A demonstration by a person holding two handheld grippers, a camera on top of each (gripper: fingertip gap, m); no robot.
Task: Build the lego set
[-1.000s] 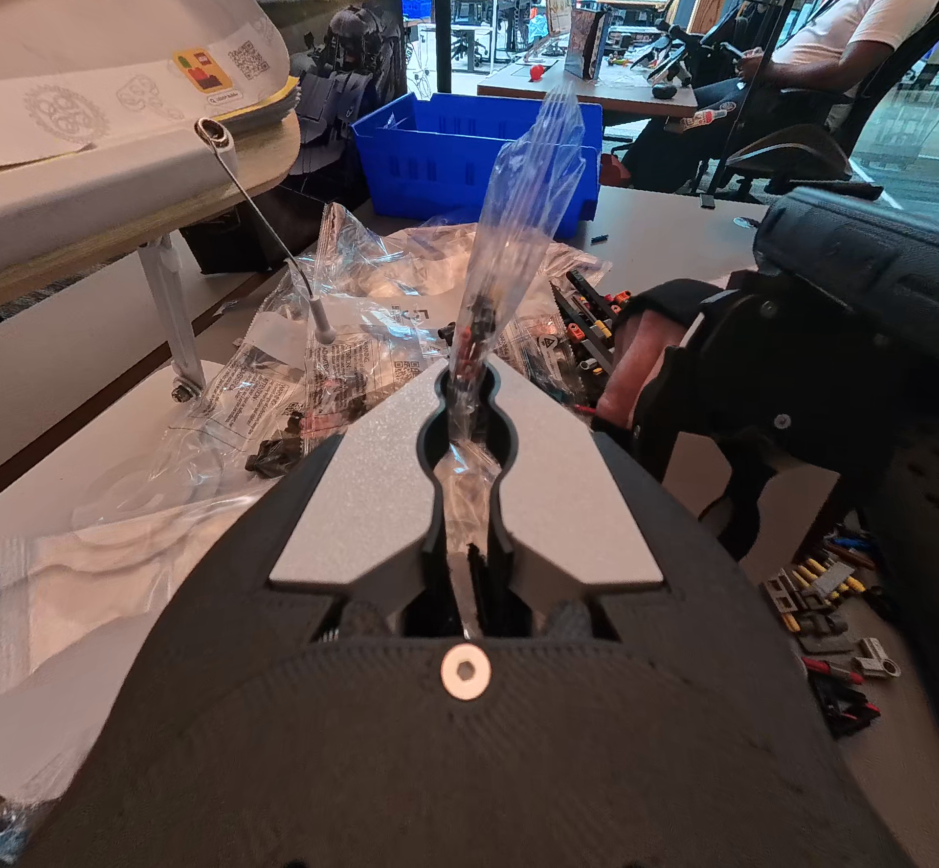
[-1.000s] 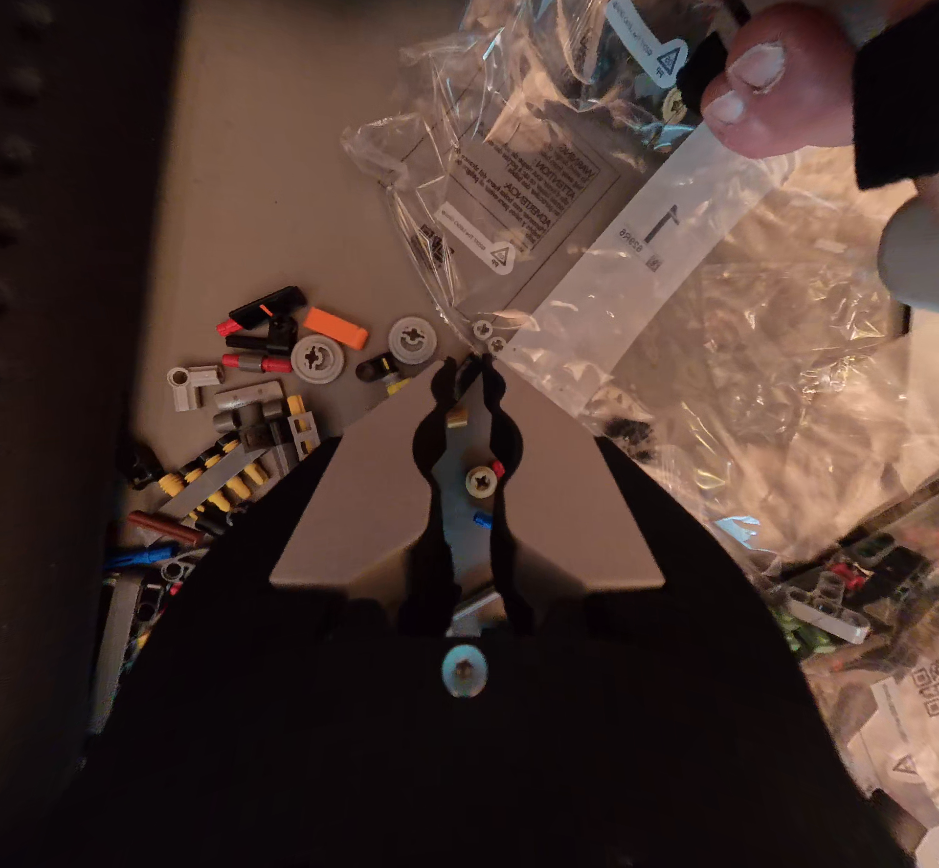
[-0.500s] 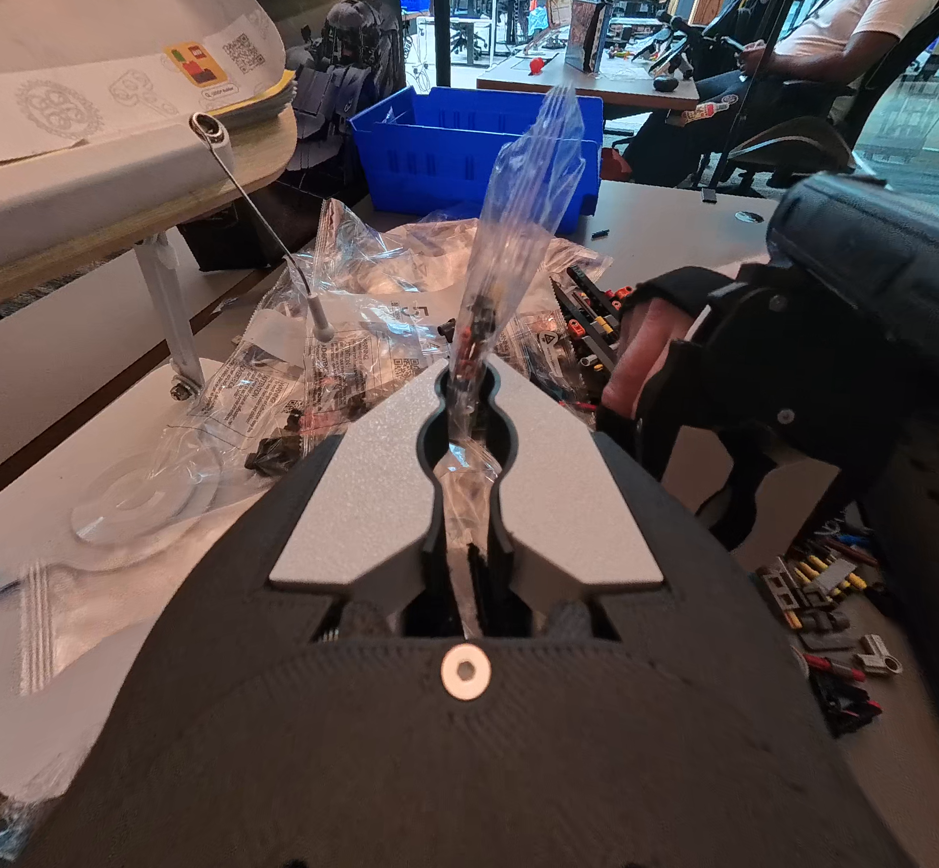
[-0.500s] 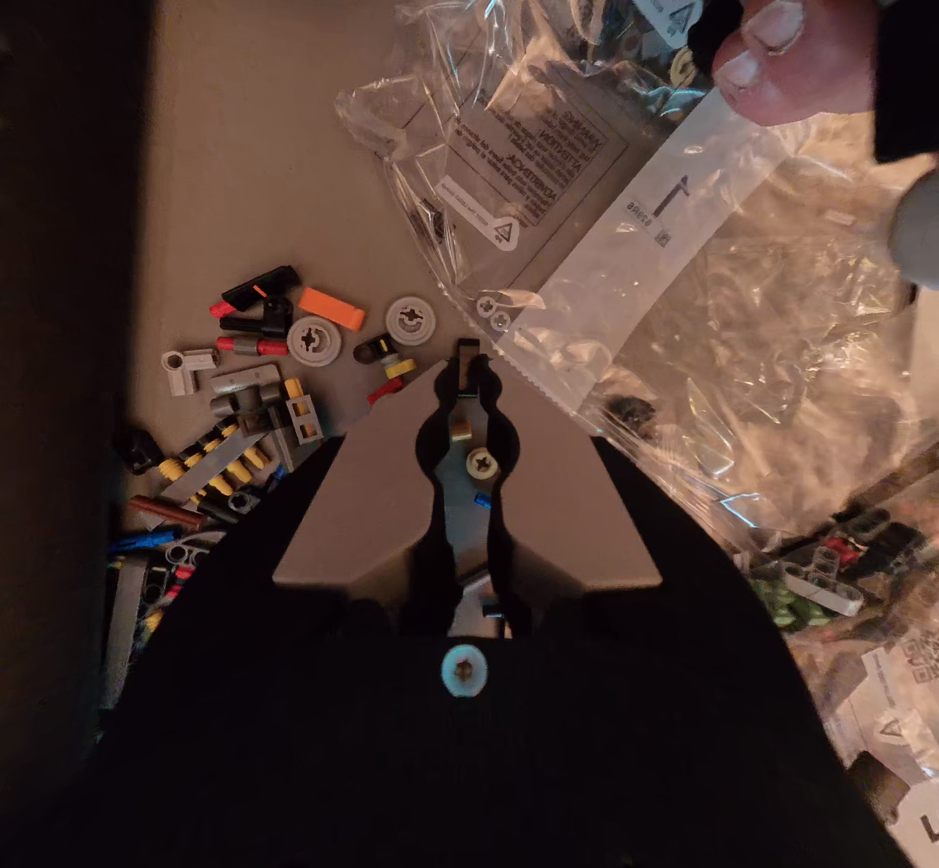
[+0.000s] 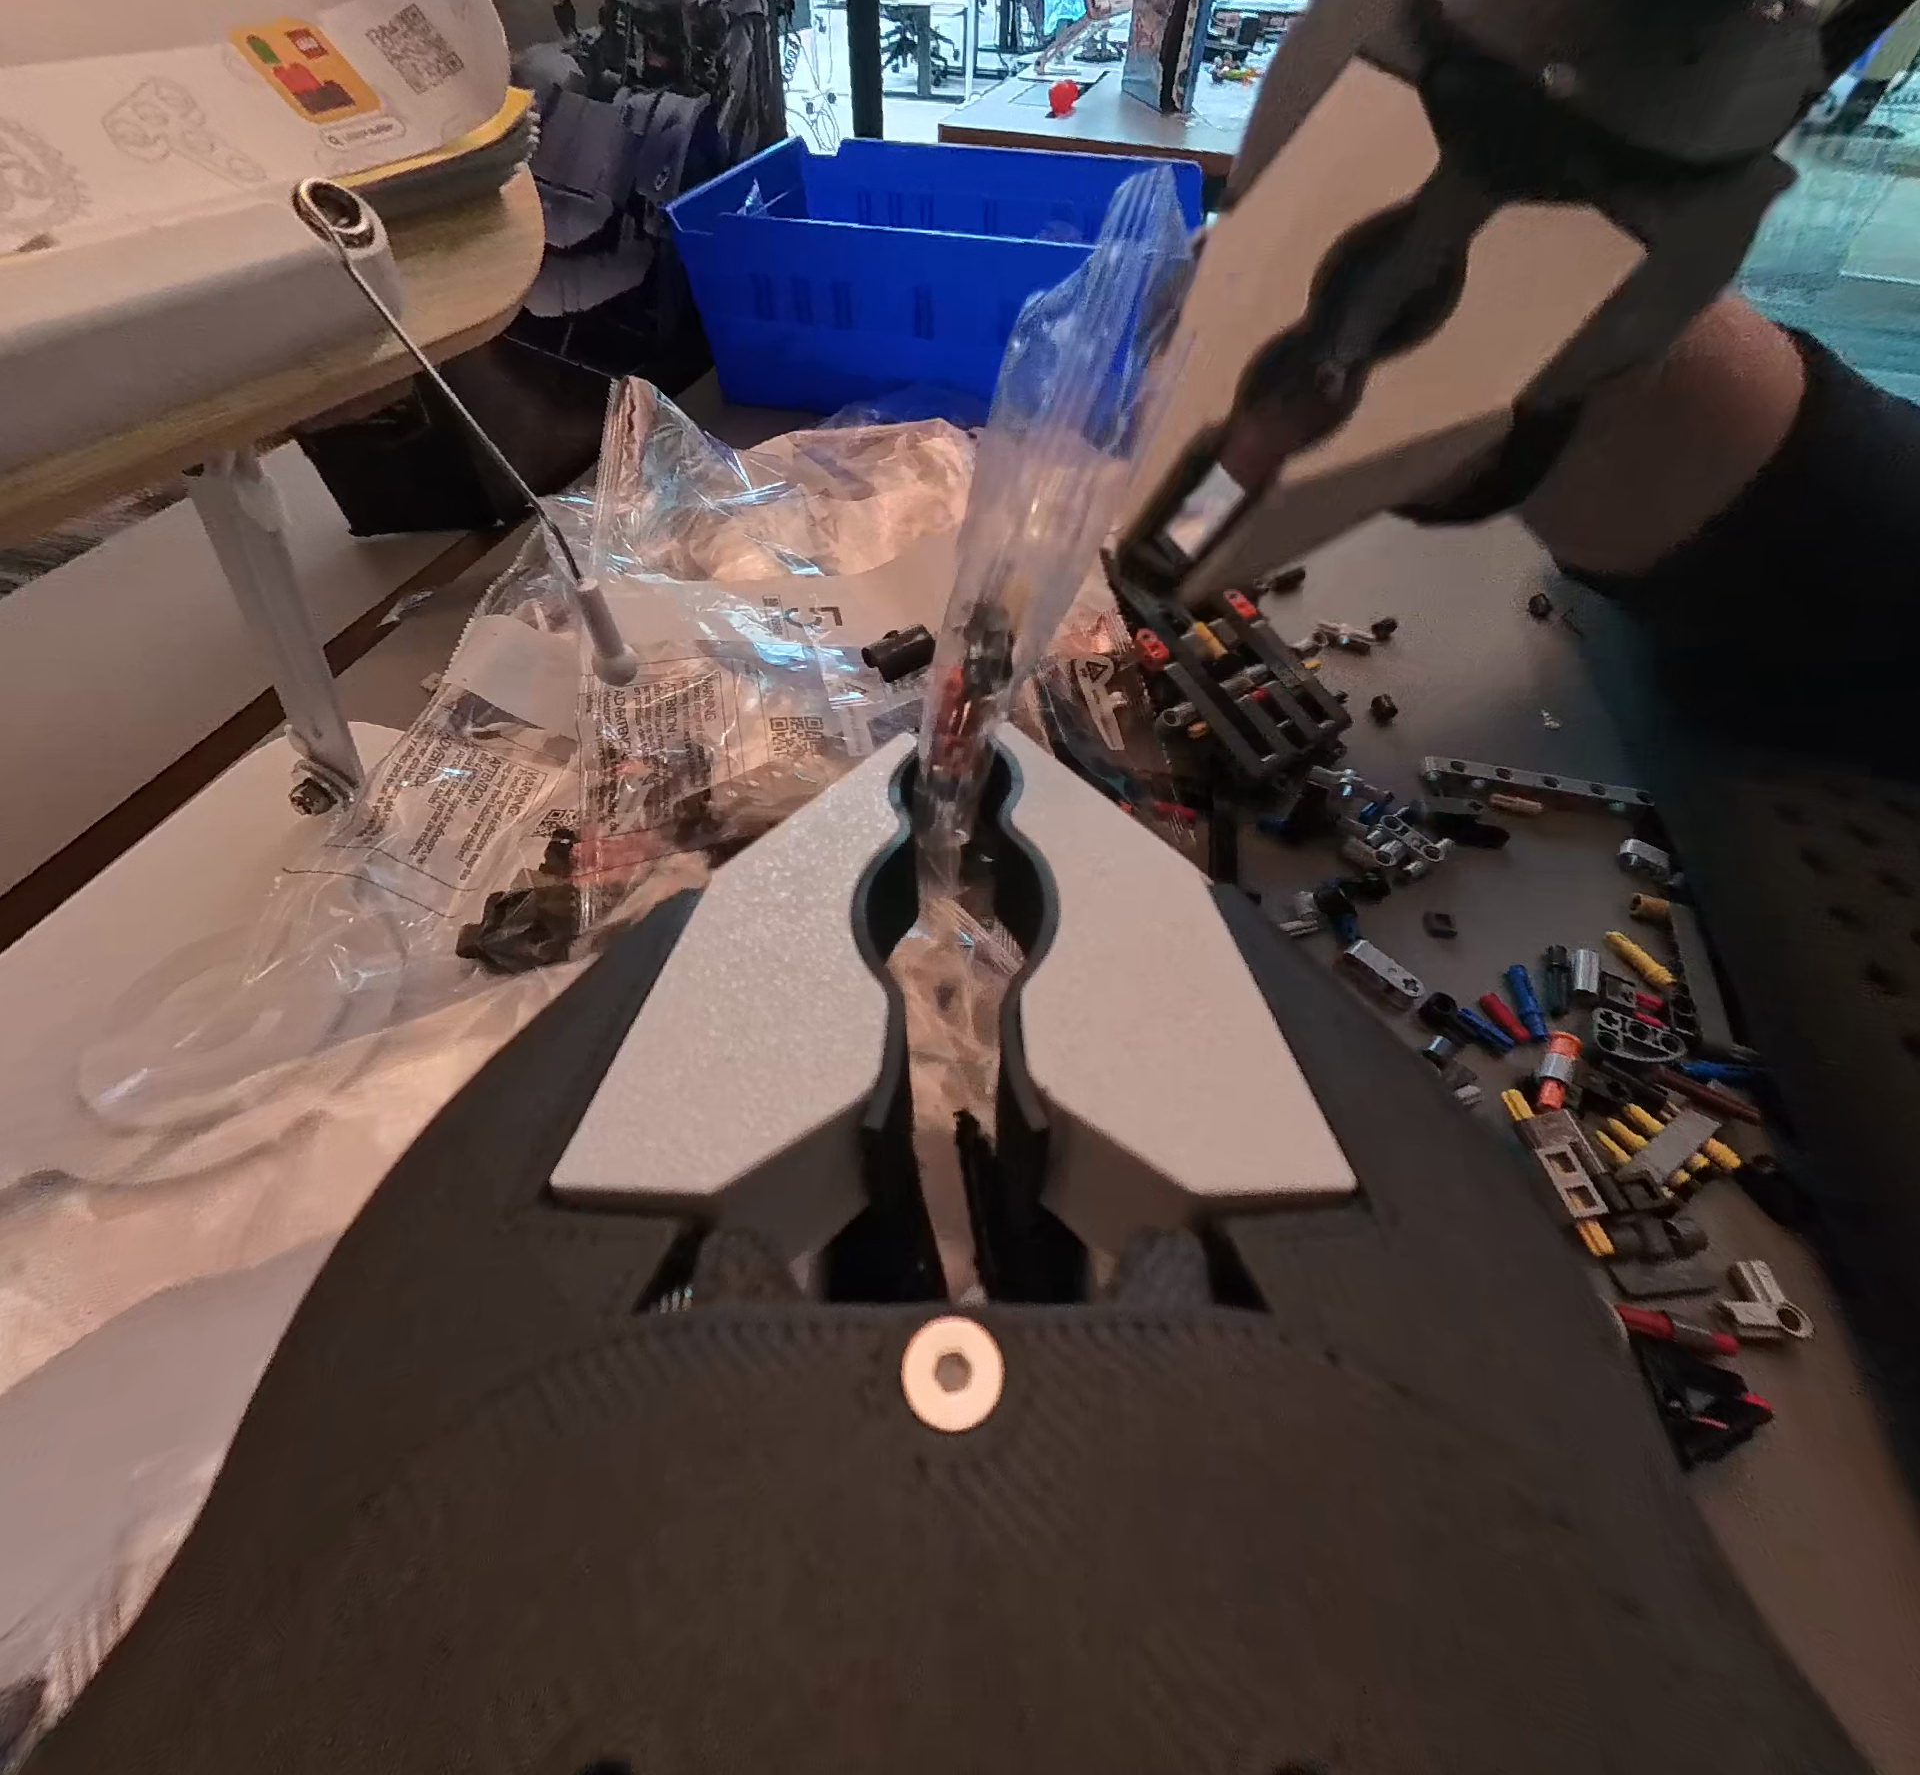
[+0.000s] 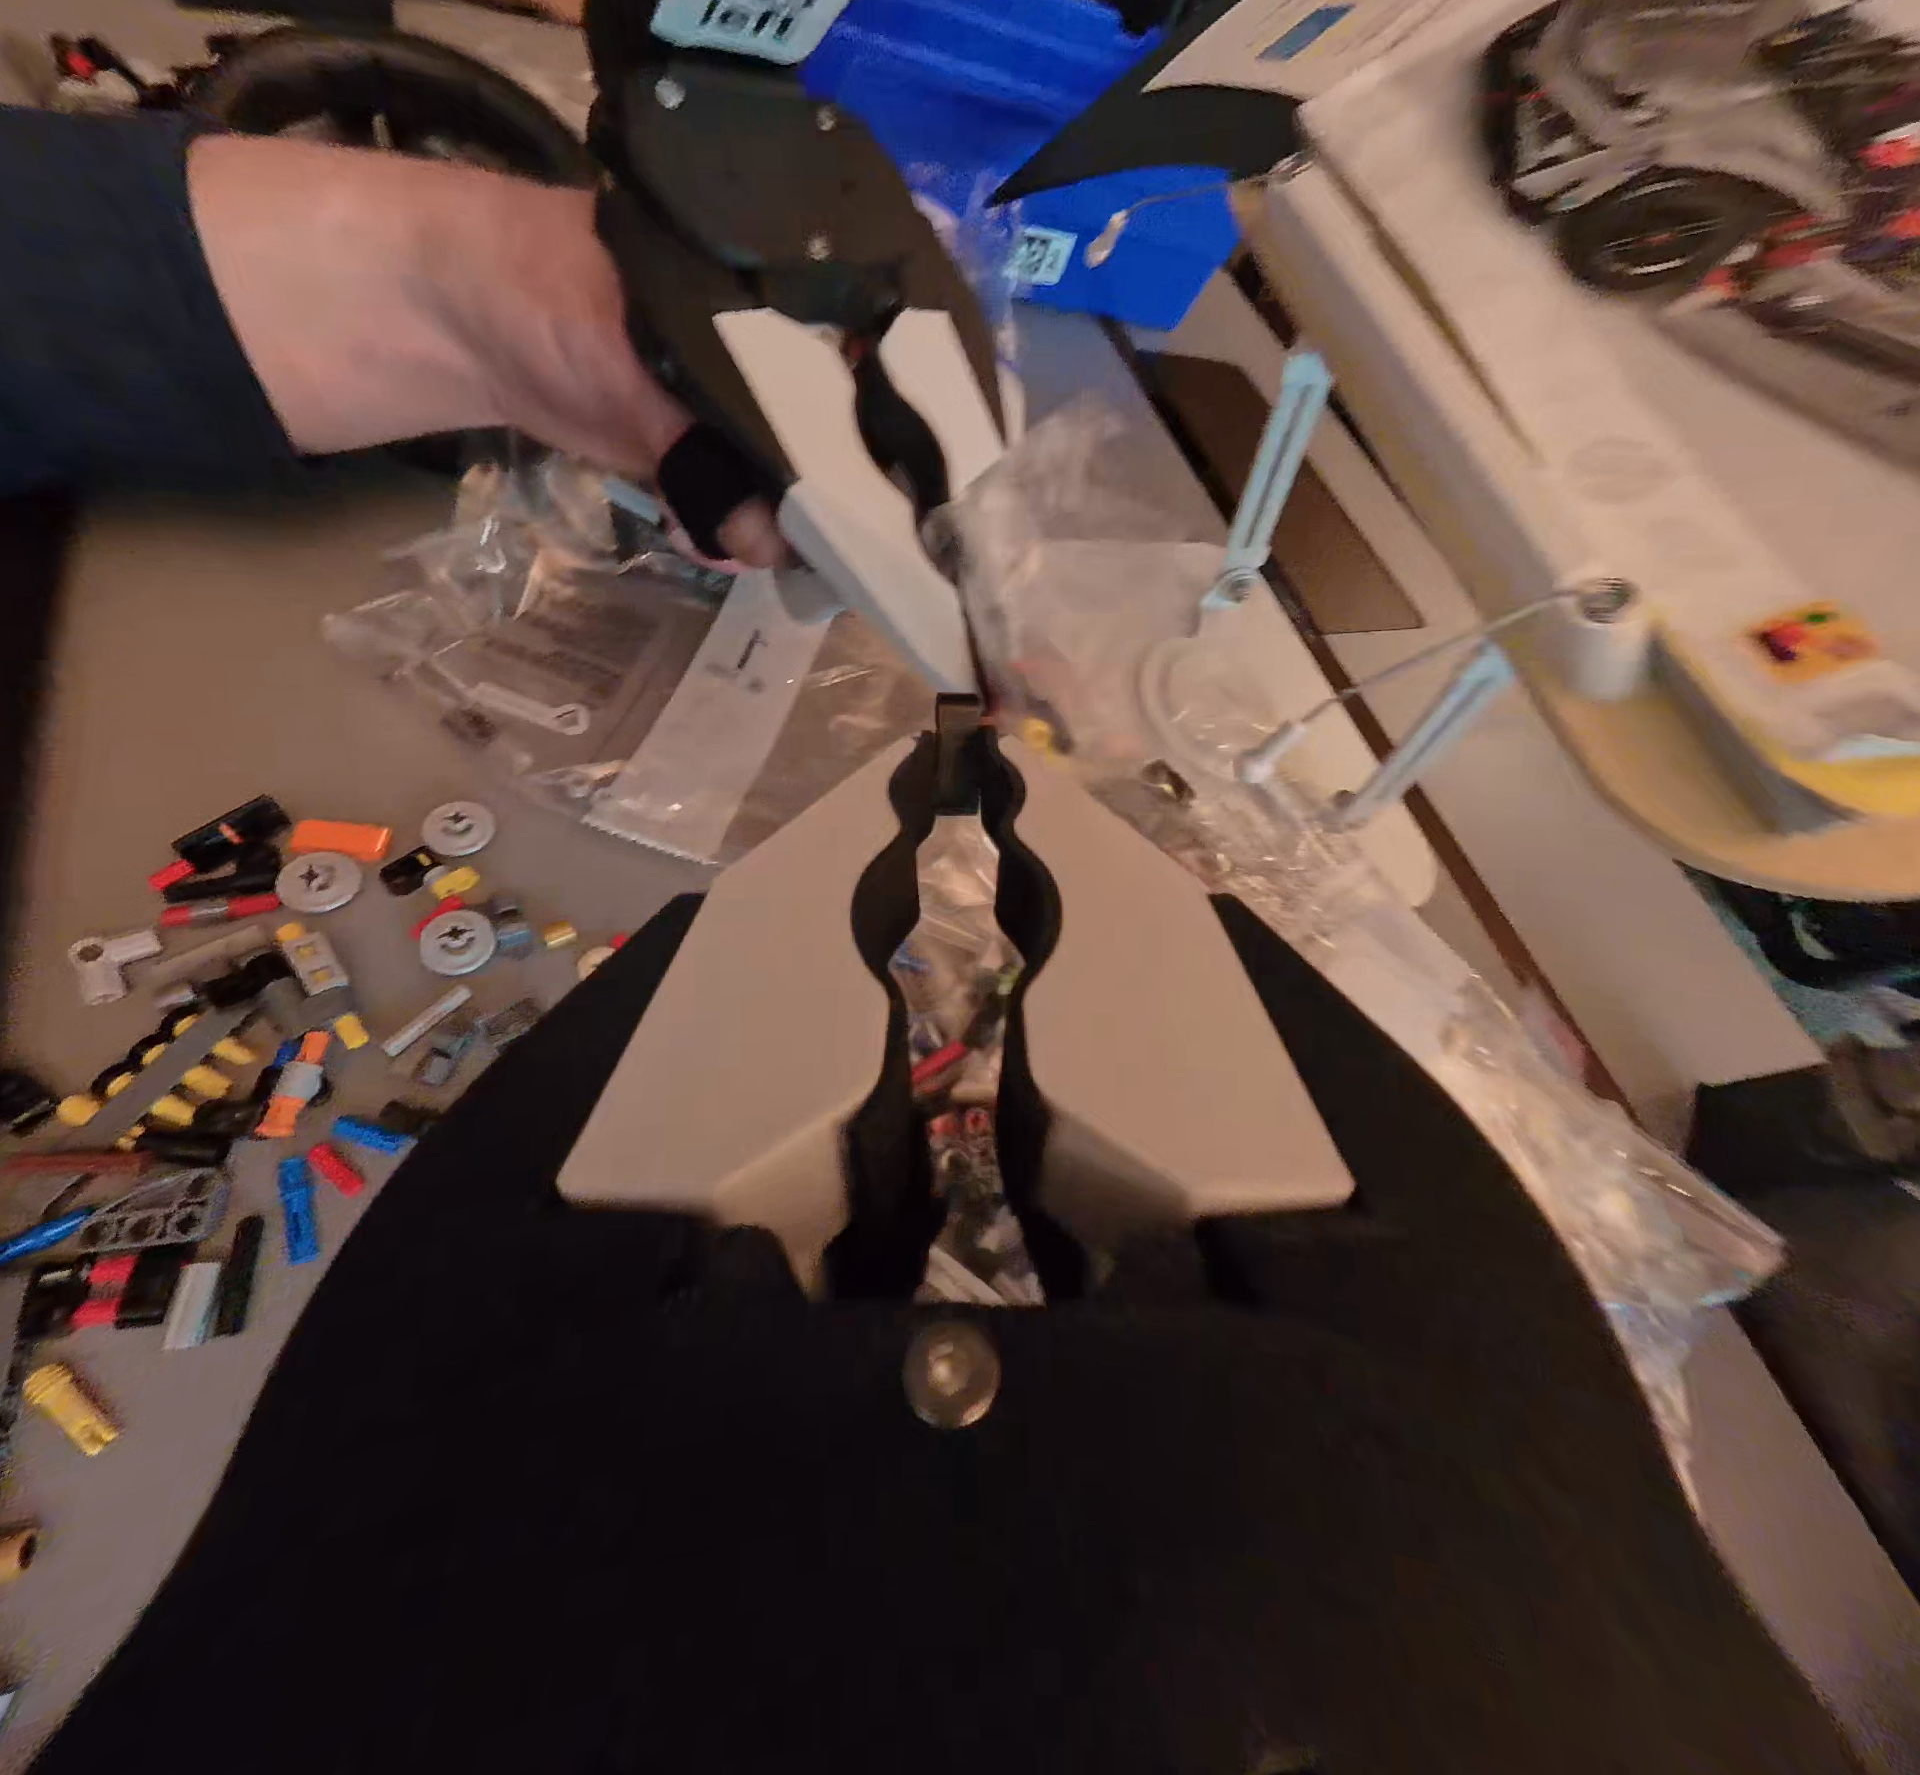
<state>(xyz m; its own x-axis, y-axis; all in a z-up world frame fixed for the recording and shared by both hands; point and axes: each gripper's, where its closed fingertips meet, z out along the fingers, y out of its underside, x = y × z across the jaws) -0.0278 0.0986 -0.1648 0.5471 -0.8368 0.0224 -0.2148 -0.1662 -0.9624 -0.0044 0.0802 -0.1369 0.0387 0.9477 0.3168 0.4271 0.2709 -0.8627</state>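
1. My left gripper (image 5: 956, 769) is clamped on a clear plastic bag (image 5: 1049, 437) of small parts. The film is pinched between the fingers and stands up out of them, its long axis running up and away toward the blue bin (image 5: 894, 291) at the tabletop's far edge.

2. My right gripper (image 6: 954, 749) is nearly closed on a small black piece (image 6: 954, 764) at its tips. I judge it held, though blur leaves the contact unsure.

3. The relation that matters: in the right wrist view, the right tips sit just below the left tips and the bag's pinched part, almost touching. In the left wrist view, the right gripper comes down from the upper right, beside the bag's upper part.

4. The partly built black frame (image 5: 1236, 676) lies on the tabletop just right of the bag, under the right gripper, so my right hand is nearer it.

5. Loose pieces (image 5: 1590, 1029) are scattered toward the right edge, while more bags (image 5: 644, 717) are heaped on the left, below the instruction stand (image 5: 270, 582).
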